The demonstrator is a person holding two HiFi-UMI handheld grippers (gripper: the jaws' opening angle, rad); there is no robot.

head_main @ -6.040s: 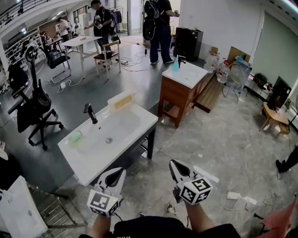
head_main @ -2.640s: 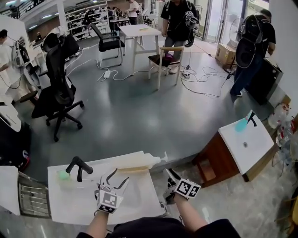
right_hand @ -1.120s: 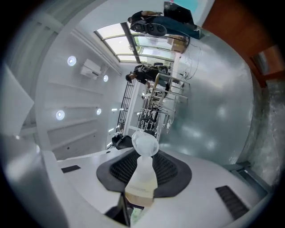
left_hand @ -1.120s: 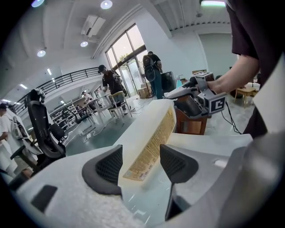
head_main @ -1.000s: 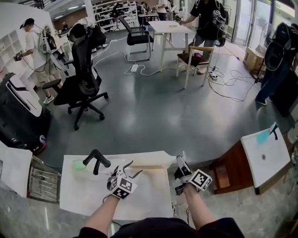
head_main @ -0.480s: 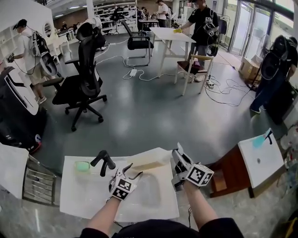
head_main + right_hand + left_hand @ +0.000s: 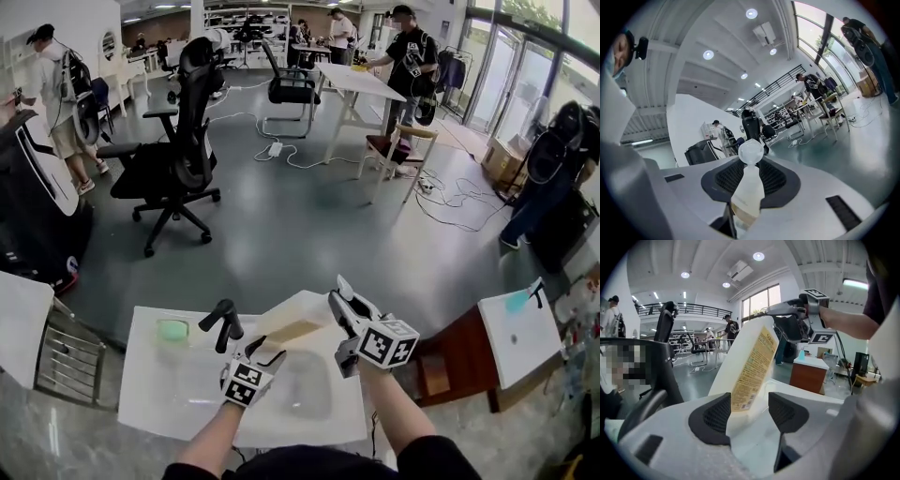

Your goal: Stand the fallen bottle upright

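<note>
A cream bottle [image 7: 292,324] with a yellow label leans at a slant over the white sink top [image 7: 169,394], its capped end raised to the right. My right gripper [image 7: 338,302] is shut on the neck, just below the round cap [image 7: 751,151], and its jaws are opening slightly with the bottle [image 7: 747,193] between them. My left gripper [image 7: 260,354] is open at the bottle's lower end. In the left gripper view the bottle [image 7: 751,359] rises ahead from between the pads [image 7: 711,418], with the right gripper [image 7: 796,320] at its top.
A black faucet [image 7: 223,324] and a green soap dish [image 7: 172,329] stand at the sink's back left. A second sink on a wooden cabinet [image 7: 516,328] is at the right. A black office chair [image 7: 183,150], tables and several people fill the floor beyond.
My right gripper has risen and rolled, lifting the bottle's capped end off the sink top. My left gripper has slid in toward the bottle's base.
</note>
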